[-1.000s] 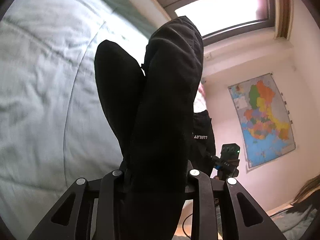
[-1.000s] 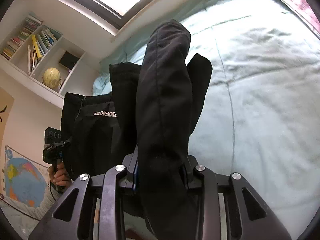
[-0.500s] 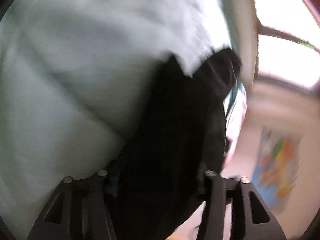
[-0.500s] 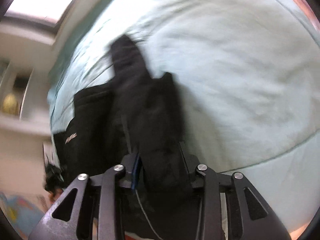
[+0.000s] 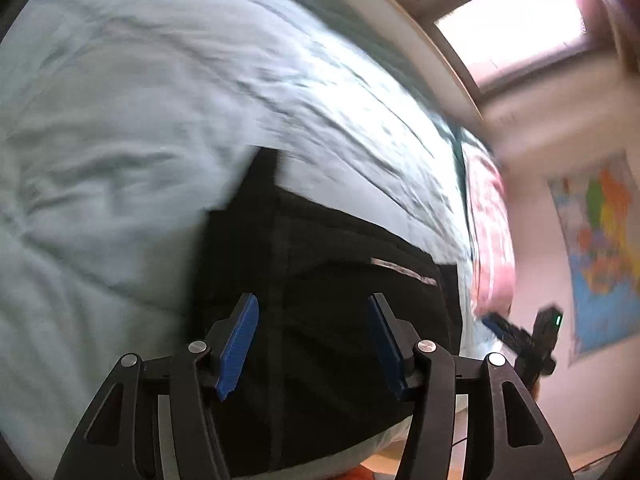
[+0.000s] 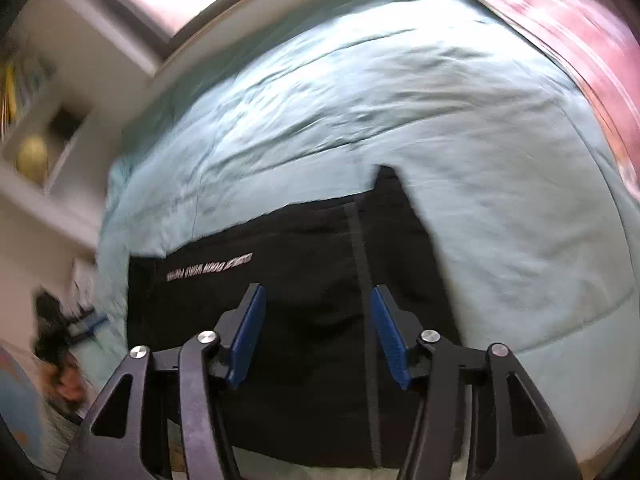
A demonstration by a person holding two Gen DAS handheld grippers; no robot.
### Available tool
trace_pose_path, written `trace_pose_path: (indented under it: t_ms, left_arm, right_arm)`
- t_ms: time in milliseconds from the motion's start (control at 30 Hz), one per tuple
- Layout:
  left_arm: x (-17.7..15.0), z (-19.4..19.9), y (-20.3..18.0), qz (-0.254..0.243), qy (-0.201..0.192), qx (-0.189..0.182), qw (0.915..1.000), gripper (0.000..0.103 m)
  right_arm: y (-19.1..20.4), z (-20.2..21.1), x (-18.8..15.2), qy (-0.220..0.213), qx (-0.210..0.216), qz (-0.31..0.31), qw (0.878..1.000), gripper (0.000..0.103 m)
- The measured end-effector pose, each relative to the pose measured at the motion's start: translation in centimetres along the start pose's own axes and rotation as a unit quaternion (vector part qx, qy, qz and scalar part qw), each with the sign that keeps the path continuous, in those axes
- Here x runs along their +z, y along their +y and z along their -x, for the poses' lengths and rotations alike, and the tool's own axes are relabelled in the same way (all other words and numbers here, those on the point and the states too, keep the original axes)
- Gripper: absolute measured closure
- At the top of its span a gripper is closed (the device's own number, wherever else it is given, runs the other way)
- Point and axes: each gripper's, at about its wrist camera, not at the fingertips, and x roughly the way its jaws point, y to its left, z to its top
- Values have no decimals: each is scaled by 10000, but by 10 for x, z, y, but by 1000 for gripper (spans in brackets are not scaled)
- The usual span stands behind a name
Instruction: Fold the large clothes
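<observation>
A black garment [image 5: 340, 264] with a strip of white lettering [image 5: 404, 272] lies spread flat on the pale green quilt [image 5: 120, 140]. My left gripper [image 5: 312, 300] hovers over its near part, open, blue pads clear of the cloth. The right wrist view shows the same garment [image 6: 304, 248] on the quilt [image 6: 400, 100], a grey seam running up it. My right gripper [image 6: 318, 289] is above it with its jaws opening; the pads press on nothing. The other gripper [image 5: 520, 336] shows at the garment's right end, and, blurred, at its left end [image 6: 60, 328] in the right wrist view.
A pink patterned cloth [image 5: 492, 240] lies along the bed's far side. A window [image 5: 512, 20] is behind the bed, a coloured map [image 5: 600, 248] hangs on the wall, and a shelf with a globe [image 6: 32, 156] stands at the left.
Both grippers were shut on the bunched garment held up in the air. The garment now lies flat on the quilt, and both pairs of jaws have let go and opened.
</observation>
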Motion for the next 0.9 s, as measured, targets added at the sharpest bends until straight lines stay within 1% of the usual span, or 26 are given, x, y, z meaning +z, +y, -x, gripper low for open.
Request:
trace_pose_path:
  t_ms: [33, 67, 133, 200, 233, 267, 300, 333, 367, 400, 433, 500, 567, 600, 633, 667, 700, 733, 767, 800, 833, 867, 900]
  left_arm:
    - [0, -16, -13, -212, 55, 193, 9996, 45]
    - [2, -36, -25, -440, 115, 499, 9977, 45]
    - [9, -72, -45, -779, 280, 1158, 9898, 45]
    - [9, -113, -38, -852, 527, 1770, 9791, 45]
    - [11, -135, -23, -760, 679, 1933, 9758, 45]
    - [14, -148, -9, -472, 844, 1837, 9782, 44]
    - [17, -156, 6, -138, 925, 1737, 9803, 43]
    - [20, -161, 14, 114, 954, 1657, 9815, 43]
    - [25, -164, 20, 300, 997, 1587, 9818, 43]
    - [29, -166, 19, 289, 1037, 1608, 9811, 43]
    - [32, -166, 15, 149, 1057, 1660, 9803, 43]
    - [31, -161, 5, -195, 1048, 1755, 9787, 43]
    - [30, -146, -10, -440, 994, 1918, 9754, 44]
    - [30, -136, -18, -560, 908, 1945, 9751, 44]
    - [30, -123, -31, -741, 736, 1984, 9745, 44]
    - [30, -109, -48, -963, 534, 2103, 9714, 44]
    - [31, -99, -59, -1183, 366, 2266, 9661, 44]
    - [32, -87, -72, -1384, 187, 2499, 9581, 44]
    - [32, -69, -94, -1668, -307, 3106, 9353, 44]
    - [32, -56, -103, -1774, -604, 3385, 9221, 44]
    - [33, -39, -123, -1901, -992, 3557, 9097, 43]
    - [34, -27, -133, -1924, -1115, 3488, 9104, 43]
    - [36, -14, -145, -1883, -1255, 3342, 9149, 43]
  right_arm:
    - [13, -13, -2, 141, -115, 182, 9997, 44]
    - [22, -30, -2, 286, -325, 339, 9985, 44]
    - [47, -63, -5, 537, -732, 547, 9944, 44]
    - [40, -91, -16, 844, -824, 522, 9916, 44]
    - [39, -107, -22, 1018, -901, 504, 9894, 44]
    - [35, -125, -26, 1253, -987, 499, 9859, 44]
    - [31, -142, -28, 1481, -993, 391, 9832, 44]
    - [25, -153, -27, 1636, -916, 155, 9821, 44]
    - [18, -158, -25, 1696, -853, -78, 9818, 45]
    - [14, -159, -23, 1734, -839, -183, 9811, 45]
    - [14, -160, -22, 1767, -878, -181, 9802, 45]
    - [21, -159, -23, 1727, -1017, 43, 9797, 45]
    - [29, -151, -25, 1600, -1082, 220, 9809, 45]
    - [32, -145, -24, 1547, -1081, 236, 9817, 45]
    - [35, -132, -23, 1407, -1029, 235, 9844, 45]
    - [39, -120, -20, 1257, -959, 224, 9872, 45]
    - [43, -110, -18, 1146, -916, 220, 9889, 45]
    - [50, -92, -14, 938, -815, 229, 9920, 45]
    - [56, -79, -10, 815, -691, 258, 9939, 45]
    - [61, -67, -7, 730, -579, 294, 9952, 45]
    - [69, -53, -3, 607, -478, 340, 9964, 45]
    - [76, -41, 0, 511, -438, 370, 9970, 45]
    - [82, -30, 3, 431, -396, 386, 9975, 45]
